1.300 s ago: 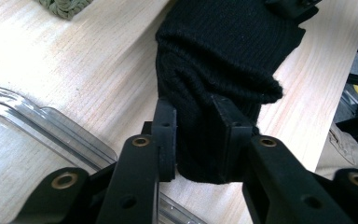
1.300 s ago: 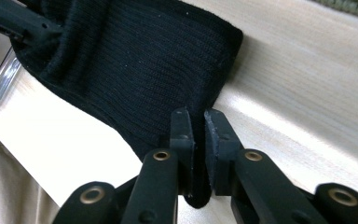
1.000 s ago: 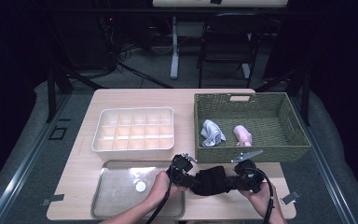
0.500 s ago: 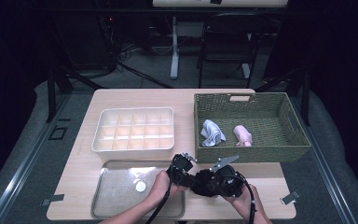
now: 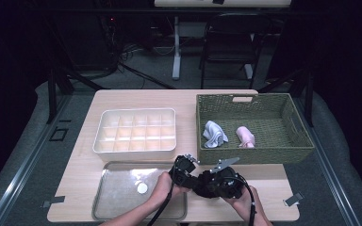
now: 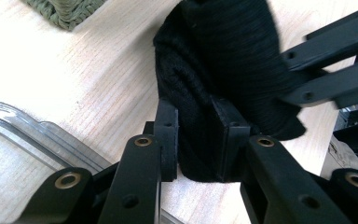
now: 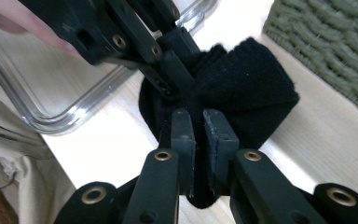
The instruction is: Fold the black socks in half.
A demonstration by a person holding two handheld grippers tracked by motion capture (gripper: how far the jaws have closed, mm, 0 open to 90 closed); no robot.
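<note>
- Both grippers are meeting at the near edge of the wooden table [image 5: 122, 99], just in front of the basket, and both are clamping the same black knitted sock [image 6: 228, 60].
- Left gripper [image 6: 196, 135] is pinching a thick fold of the sock between its pads; the jaws are standing narrow, with the black fabric filling the gap.
- Right gripper [image 7: 199, 140] is squeezing a thinner layer of the sock, so its jaws are standing almost together, with only a slim strip of fabric between the pads.
- The sock is lying bunched on the wood between the two grippers, beside the corner of the clear plastic tray [image 5: 118, 207], and it is not inside any container.
- A small white round thing [image 5: 142, 188] is lying in the tray; I cannot tell what it is.
- Behind the tray, the white divided box [image 5: 136, 113] is standing on the table with its many small compartments.
- To the right of it, the green woven basket [image 5: 292, 117] is holding a grey-white sock [image 5: 214, 134] and a pink sock [image 5: 246, 136], which are lying near each other but apart.
</note>
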